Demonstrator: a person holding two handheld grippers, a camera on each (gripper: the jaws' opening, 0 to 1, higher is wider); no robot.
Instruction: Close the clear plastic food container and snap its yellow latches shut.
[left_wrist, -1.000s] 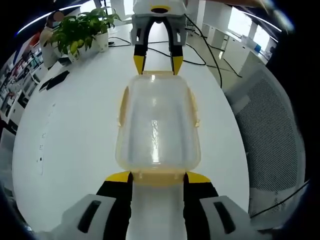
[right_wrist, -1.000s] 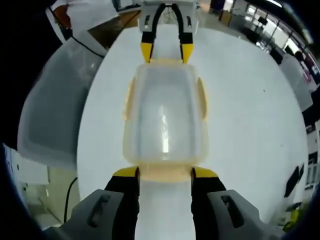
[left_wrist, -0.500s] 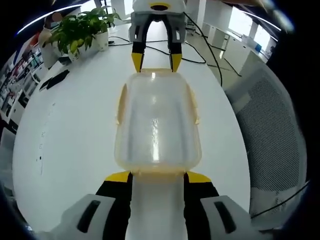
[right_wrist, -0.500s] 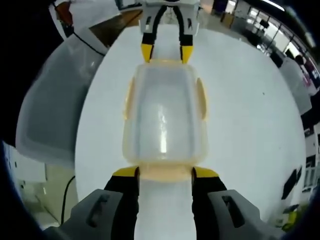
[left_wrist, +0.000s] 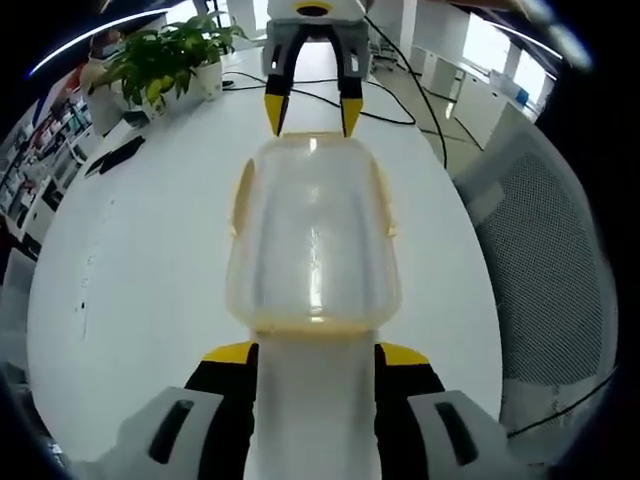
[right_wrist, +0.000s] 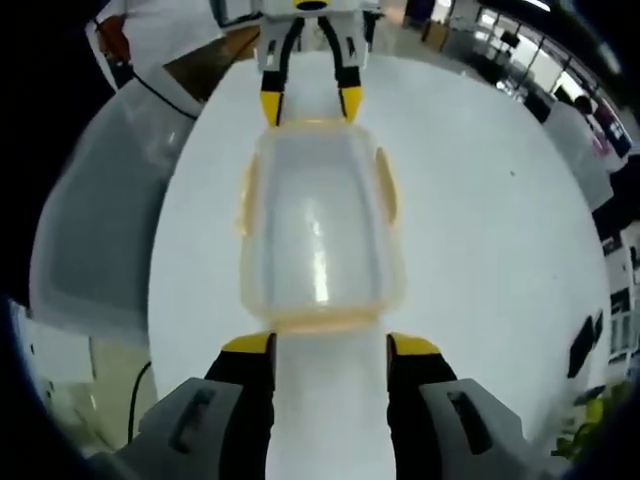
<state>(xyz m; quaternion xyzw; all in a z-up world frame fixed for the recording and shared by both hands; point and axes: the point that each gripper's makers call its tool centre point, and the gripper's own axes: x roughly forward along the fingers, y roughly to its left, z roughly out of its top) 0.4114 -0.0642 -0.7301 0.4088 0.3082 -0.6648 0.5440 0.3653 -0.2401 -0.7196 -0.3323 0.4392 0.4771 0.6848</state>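
Two grippers at opposite short ends of one clear, rounded-rectangular plastic food container (left_wrist: 313, 235) with yellow latches, resting lengthwise on a round white tabletop (left_wrist: 130, 270); lid already down on the box, by the look of it. Left gripper (left_wrist: 315, 352) in the left gripper view, with black-and-yellow jaws spread wide, one to each side of the near yellow end latch (left_wrist: 312, 331); right gripper (right_wrist: 328, 344) in the right gripper view, jaws likewise parted and straddling its own end latch (right_wrist: 318, 322); nothing clamped by either. Facing gripper at the far end of each view, jaws apart too. Side latches (right_wrist: 384, 184) visible as yellow strips along the long edges; whether snapped home or loose, cannot tell.

Probably light, empty, thin-walled and slick; likely to skid on the smooth tabletop under a one-sided push, hence worth bracing from both ends at once. Best point of pressure: the stiff yellow latch tabs and rim, not the flexible clear walls, which may bow or crack.

Compared with a second ago, container closer to the left gripper's camera and hiding more of the near latch; framing in the right gripper view shifted slightly; jaws as wide as before.

Potted green plant (left_wrist: 165, 60) and black cables (left_wrist: 400, 100) at the tabletop's far edge.
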